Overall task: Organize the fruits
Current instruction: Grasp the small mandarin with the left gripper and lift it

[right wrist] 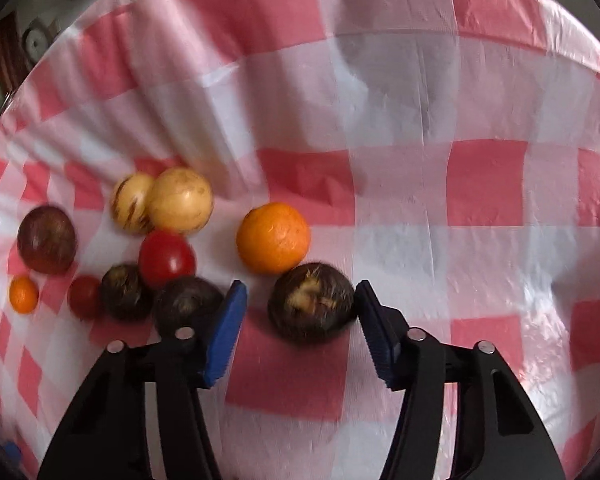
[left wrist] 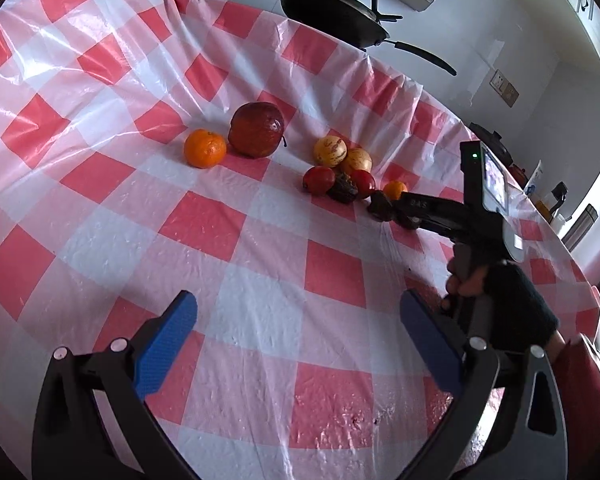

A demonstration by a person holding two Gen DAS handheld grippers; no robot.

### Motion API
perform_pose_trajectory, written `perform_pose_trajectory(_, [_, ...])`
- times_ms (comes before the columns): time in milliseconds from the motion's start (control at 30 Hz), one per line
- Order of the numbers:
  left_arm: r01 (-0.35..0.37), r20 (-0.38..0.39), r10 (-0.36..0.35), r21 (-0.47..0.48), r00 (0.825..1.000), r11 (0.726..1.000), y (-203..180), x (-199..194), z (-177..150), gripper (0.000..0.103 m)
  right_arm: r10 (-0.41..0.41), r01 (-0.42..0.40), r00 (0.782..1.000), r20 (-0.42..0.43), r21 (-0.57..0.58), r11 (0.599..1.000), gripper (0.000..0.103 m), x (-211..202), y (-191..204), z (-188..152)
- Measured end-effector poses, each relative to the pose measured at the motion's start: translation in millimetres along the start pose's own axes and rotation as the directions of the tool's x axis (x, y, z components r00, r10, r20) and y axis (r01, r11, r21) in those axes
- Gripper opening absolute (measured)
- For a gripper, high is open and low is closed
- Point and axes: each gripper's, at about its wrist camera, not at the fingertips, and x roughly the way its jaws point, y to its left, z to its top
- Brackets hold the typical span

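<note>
At lower centre of the right wrist view, the right gripper (right wrist: 300, 332) stands wide around a dark water chestnut (right wrist: 311, 307), far pad touching. Centre it before closing; avoid nudging the orange (right wrist: 273, 237). The left gripper (left wrist: 300, 344) hangs wide, empty.

Left gripper (left wrist: 298, 330) low in front, blue pads wide apart over the red-and-white checked tablecloth (left wrist: 236, 216), nothing between them. Farther back sit an orange (left wrist: 205, 148) and a big dark red apple (left wrist: 256, 129), touching or nearly so. Right of them a tight cluster: two yellowish striped fruits (left wrist: 330, 151), two red tomatoes (left wrist: 319, 179), a dark brown fruit (left wrist: 342, 190), a small orange (left wrist: 395, 190) just beside. Right gripper (left wrist: 396, 212) reaches in from the right, tips at another dark fruit (left wrist: 381, 206); grip unclear. Black pan (left wrist: 332, 14) behind the table.
</note>
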Motion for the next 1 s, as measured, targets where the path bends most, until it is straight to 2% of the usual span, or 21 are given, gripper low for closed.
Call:
perform_pose_trajectory(67, [0.008,-0.002,-0.008,-0.007,1.0,1.0,2.0,0.8,0.6,0.101,-0.014,0.014,1.0,0.001,0.008,1.0,0.044,-1.4,-1.1,-0.3])
perform_pose_trajectory(133, [0.011,-0.004,-0.011,-0.021,1.0,1.0,4.5,1.2,0.8,0.101,0.021,-0.021,1.0,-0.004,0.044,0.999,0.044,-9.9,-6.3,-7.8])
perform_pose_trajectory(267, [0.007,-0.008,-0.007,-0.039,1.0,0.999,7.6,1.8,0.5,0.101,0.167,-0.169,0.986,0.024,0.165,0.972,0.044,-40.5,-21.8,-41.8])
perform_pose_trajectory(400, [0.001,-0.004,-0.001,-0.023,1.0,1.0,5.2,1.9,-0.4,0.101,0.254,-0.26,0.966,0.056,0.215,0.941,0.044,-73.0,-24.6,-77.7])
perform_pose_trajectory(533, [0.0,-0.001,0.0,-0.007,1.0,1.0,2.8,1.6,-1.7,0.101,0.288,-0.3,0.954,0.086,0.202,0.932,0.044,-98.7,-16.5,-104.4])
perform_pose_trajectory(767, [-0.008,-0.012,0.007,-0.016,1.0,1.0,6.0,1.6,0.1,0.101,0.28,-0.301,0.951,0.132,0.183,0.936,0.044,-118.2,-6.3,-131.7])
perform_pose_trajectory(800, [-0.036,-0.013,0.036,-0.014,0.999,0.999,7.5,3.6,3.5,0.101,0.275,-0.296,0.951,0.138,0.163,0.941,0.044,-122.0,-6.2,-133.9])
perform_pose_trajectory(833, [-0.107,0.001,0.107,0.016,0.994,0.994,8.0,6.9,10.1,0.101,0.27,-0.289,0.953,0.133,0.15,0.946,0.044,-121.7,-2.8,-133.3])
perform_pose_trajectory(900, [-0.228,0.034,0.226,0.072,0.973,0.971,10.1,14.4,25.0,0.101,0.279,-0.295,0.953,0.119,0.148,0.944,0.044,-120.9,-3.2,-134.7])
perform_pose_trajectory(1000, [-0.305,0.032,0.304,0.096,0.952,0.947,22.1,39.1,54.5,0.1,0.284,-0.301,0.952,0.118,0.17,0.938,0.044,-119.2,-6.9,-134.7])
